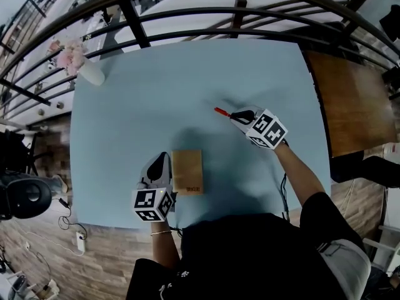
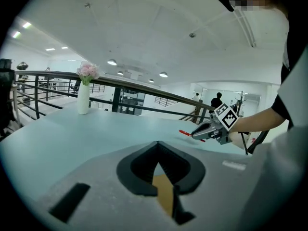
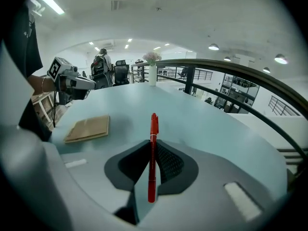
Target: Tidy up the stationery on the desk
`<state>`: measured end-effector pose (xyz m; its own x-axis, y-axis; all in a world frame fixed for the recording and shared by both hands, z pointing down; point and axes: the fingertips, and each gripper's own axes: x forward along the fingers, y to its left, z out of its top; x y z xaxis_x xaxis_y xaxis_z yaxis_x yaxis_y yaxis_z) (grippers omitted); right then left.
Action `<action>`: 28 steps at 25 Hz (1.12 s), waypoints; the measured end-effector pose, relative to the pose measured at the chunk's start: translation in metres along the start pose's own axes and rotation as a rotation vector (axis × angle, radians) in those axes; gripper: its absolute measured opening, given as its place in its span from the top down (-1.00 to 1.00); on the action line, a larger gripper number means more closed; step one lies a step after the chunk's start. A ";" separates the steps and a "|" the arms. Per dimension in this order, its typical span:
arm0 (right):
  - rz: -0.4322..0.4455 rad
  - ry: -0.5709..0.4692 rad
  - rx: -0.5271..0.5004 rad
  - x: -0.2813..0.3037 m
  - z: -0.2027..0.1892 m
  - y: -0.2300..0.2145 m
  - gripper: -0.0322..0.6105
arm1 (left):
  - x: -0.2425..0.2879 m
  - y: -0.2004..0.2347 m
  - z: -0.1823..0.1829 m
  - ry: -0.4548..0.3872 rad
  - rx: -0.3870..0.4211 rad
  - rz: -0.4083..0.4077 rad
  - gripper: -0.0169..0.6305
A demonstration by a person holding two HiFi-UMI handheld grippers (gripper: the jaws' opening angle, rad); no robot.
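— While my right hand-held gripper [image 1: 237, 115] pinches the red pen [image 3: 153, 129] clear above the table [image 1: 125, 105], how far along are we?
— Barely started, I'd judge. The pen has no resting place yet, and the brown notebook [image 1: 187, 172] lies flat, untouched.
— And my left hand-held gripper [image 2: 157, 146]?
— Jaws pressed together on nothing, I think. The tan sliver under them is probably the notebook, which lies just beside it, on its right.

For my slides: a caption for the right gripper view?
Right gripper clamps a red pen over the blue table; brown notebook lies left.
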<state>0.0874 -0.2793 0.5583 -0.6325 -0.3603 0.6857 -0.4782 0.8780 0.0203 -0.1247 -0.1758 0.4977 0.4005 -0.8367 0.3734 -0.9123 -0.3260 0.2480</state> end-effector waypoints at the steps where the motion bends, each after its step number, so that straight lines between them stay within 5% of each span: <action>1: -0.006 -0.003 0.007 -0.002 0.001 0.002 0.74 | 0.000 0.000 0.001 -0.002 0.002 -0.006 0.96; 28: -0.200 -0.134 0.283 -0.050 -0.005 0.067 0.74 | 0.000 -0.025 -0.003 0.017 0.062 -0.196 0.96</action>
<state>0.0901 -0.2005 0.5291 -0.5746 -0.5703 0.5869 -0.7380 0.6711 -0.0704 -0.1019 -0.1667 0.4942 0.5717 -0.7472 0.3390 -0.8201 -0.5084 0.2625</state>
